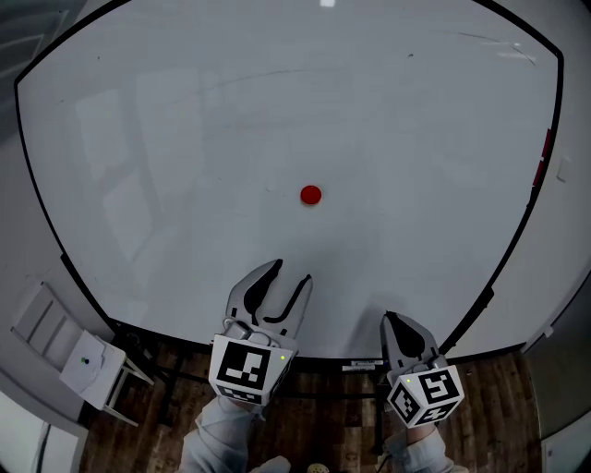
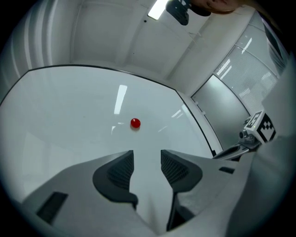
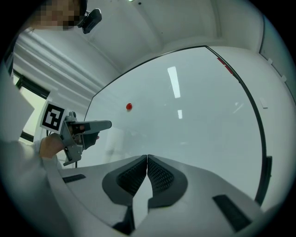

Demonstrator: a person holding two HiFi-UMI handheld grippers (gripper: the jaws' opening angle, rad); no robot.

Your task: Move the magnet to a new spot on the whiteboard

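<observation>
Office or meeting-room setting, large black-edged whiteboard [image 1: 166, 139], wood-plank floor [image 1: 337, 420], plain white walls [image 2: 111, 32], ceiling light panel [image 2: 156, 9]

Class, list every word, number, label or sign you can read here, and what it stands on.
No readable words or numbers anywhere.
Left gripper and right gripper: black-and-white square marker patterns, not letters.
Whiteboard: no writing.
White strip on its lower edge: too small to read.
Magnet: no print visible.
</observation>
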